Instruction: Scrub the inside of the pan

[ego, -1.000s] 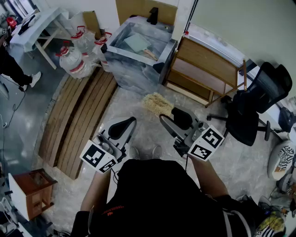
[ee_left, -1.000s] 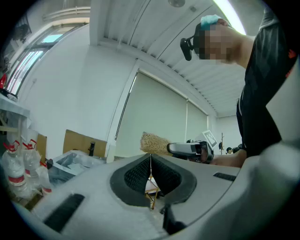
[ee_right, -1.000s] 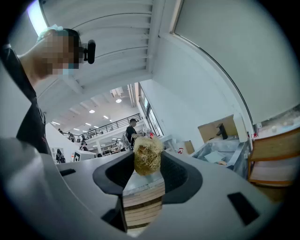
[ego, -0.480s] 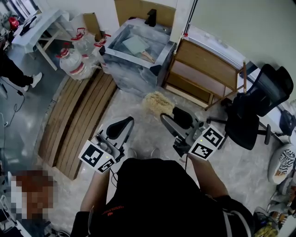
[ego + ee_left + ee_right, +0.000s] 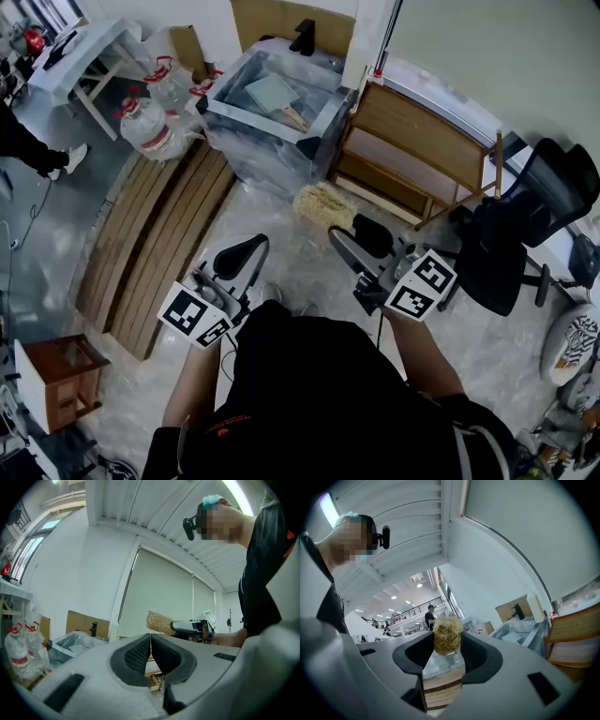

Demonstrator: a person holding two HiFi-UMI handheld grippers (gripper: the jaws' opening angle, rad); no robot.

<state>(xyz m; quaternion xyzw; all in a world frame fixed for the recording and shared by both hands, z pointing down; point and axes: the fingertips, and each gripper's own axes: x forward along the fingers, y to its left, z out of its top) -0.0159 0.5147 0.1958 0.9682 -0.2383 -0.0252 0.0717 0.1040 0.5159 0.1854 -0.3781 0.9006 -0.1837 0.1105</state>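
Far left, by the wall: a white table (image 5: 80, 47), and at the floor's left edge someone's dark trouser leg (image 5: 23, 141). Next, red-capped water jugs (image 5: 145, 122), grouped just left of the sink. Below those, wooden planks (image 5: 155, 234) laid side by side on the floor, with a small wooden stand (image 5: 52, 380) near the floor's lower left corner.

Then the left claw (image 5: 247, 249) (image 5: 150, 641), held out over the floor. Pads pressed together tip to tip, nothing between them.

Above, well apart from both claws: a sink (image 5: 253, 120) lined with plastic sheet, with a black tap (image 5: 305, 36) at its back edge. Inside lies the pan (image 5: 272, 91), flat and grey-green, towards the back of the basin, with its wooden handle pointing to the sink's right front corner.

Right of the left claw, the right claw (image 5: 342, 230) (image 5: 447, 645), closed around a straw-coloured scrubber (image 5: 322, 204) (image 5: 447, 633). Fibrous clump pinched between both pads and bulging out past the tips. Held over the floor in front of the sink, clear of the pan.

Further right, a wooden shelf (image 5: 417, 155) just beside the sink's right side. Last, a black office chair (image 5: 525, 211) near the floor's right edge.
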